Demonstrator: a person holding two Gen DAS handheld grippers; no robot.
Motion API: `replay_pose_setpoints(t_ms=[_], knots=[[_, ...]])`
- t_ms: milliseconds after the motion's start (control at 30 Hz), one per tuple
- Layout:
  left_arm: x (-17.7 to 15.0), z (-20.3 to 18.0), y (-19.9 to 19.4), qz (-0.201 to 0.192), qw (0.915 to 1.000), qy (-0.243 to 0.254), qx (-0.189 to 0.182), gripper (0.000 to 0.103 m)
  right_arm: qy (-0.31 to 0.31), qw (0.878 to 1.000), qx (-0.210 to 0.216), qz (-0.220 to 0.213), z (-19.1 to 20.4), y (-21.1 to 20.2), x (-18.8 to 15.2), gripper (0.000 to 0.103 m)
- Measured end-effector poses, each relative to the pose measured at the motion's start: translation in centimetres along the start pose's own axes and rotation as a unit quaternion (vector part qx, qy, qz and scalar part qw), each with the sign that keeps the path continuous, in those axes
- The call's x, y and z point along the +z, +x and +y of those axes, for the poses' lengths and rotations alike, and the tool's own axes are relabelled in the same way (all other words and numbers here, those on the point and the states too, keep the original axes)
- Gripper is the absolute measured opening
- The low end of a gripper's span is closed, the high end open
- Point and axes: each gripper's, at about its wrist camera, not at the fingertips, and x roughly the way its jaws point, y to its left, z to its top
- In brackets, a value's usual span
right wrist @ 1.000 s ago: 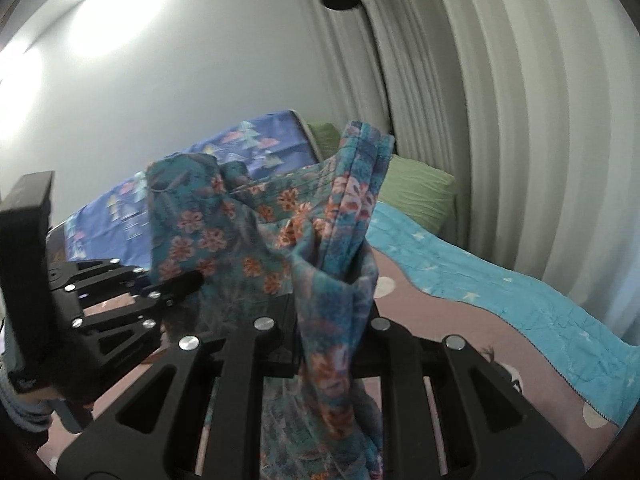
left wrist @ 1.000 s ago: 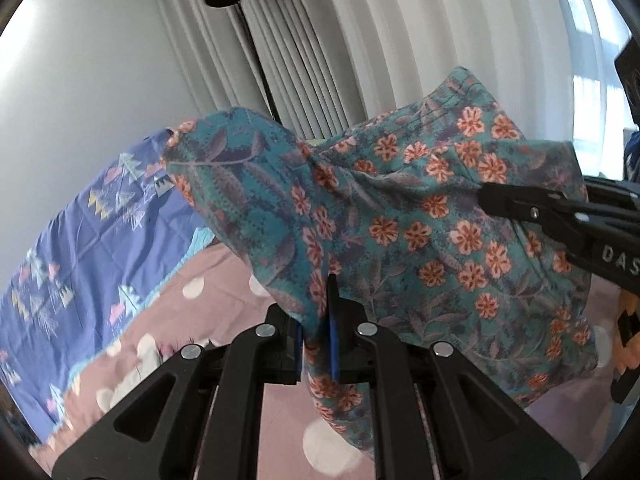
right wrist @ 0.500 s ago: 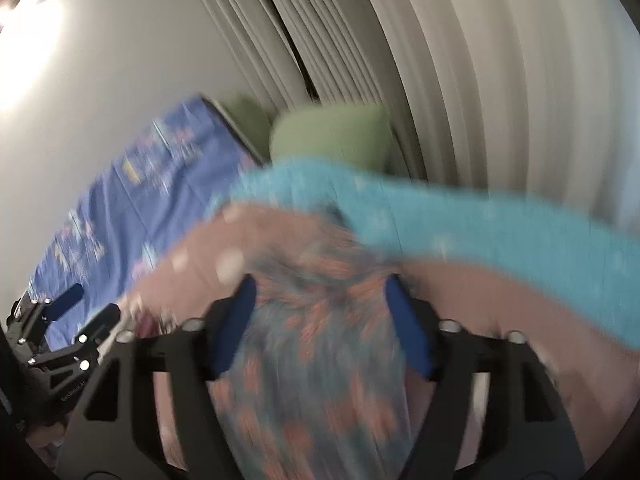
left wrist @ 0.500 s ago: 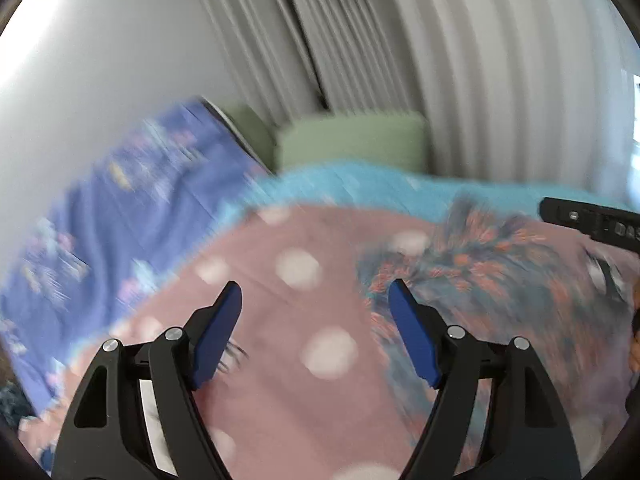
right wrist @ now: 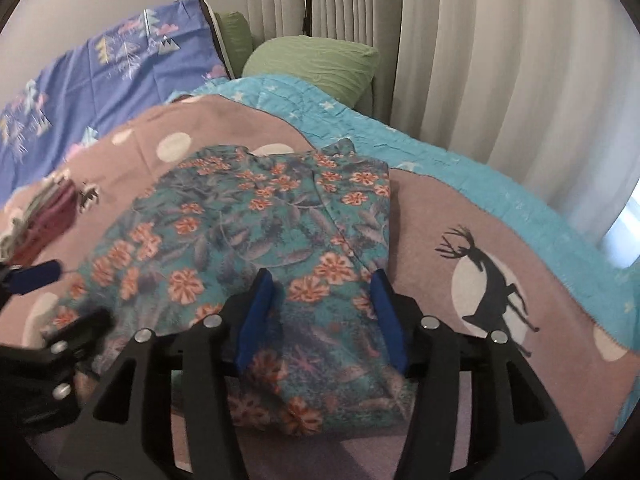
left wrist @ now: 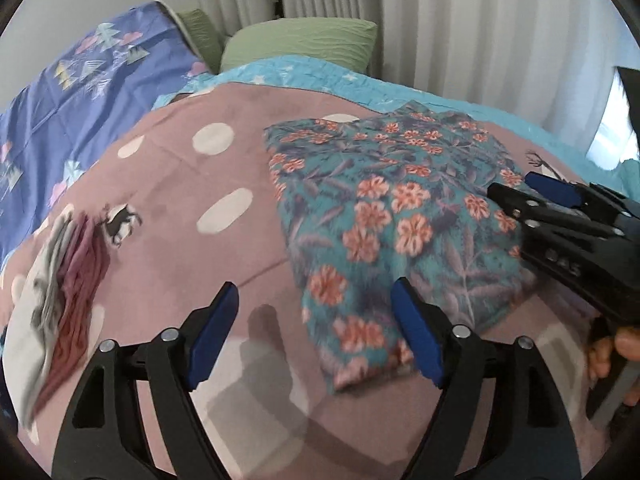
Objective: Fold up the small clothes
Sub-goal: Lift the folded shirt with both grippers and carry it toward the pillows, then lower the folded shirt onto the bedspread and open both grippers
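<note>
The flowery teal shirt [left wrist: 392, 216] lies flat on the pink spotted blanket [left wrist: 180, 184], and the left gripper [left wrist: 314, 340] and right gripper [right wrist: 320, 316] both hang above it, spread wide and empty.

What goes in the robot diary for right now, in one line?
step: garment laid down | flowery cloth: flat on pink blanket | left claw: open | right claw: open, over cloth

Soft, even daylight filters through the curtains [left wrist: 480, 32]. The fisheye lens bends both views and darkens their corners. Motion blur smears the clothes pile [left wrist: 60, 292], and the gripper [right wrist: 52, 344] at the left edge.
</note>
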Motion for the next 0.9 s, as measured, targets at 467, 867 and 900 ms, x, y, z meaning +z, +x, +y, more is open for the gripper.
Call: replay_pose_setpoints(t_ms=[467,867,900], knots=[[-6.9,-2.1,-19.5,-0.161,0.9869,-0.01,0.009,0.102,0.021,0.987,0.087,-0.131,-2.4,-17.3,-5.5,0.099],[-13.2,-3.3,-28.0,-0.184,0.9823,-0.035,0.0,0.102,0.1,0.979,0.121,-0.13,-4.8,-28.7,-14.4,0.101],[-13.6,-3.4,-28.6,-0.19,0.981,-0.04,-0.001,0.102,0.093,0.979,0.122,-0.134,-4.4,-29.4,-14.7,0.101]])
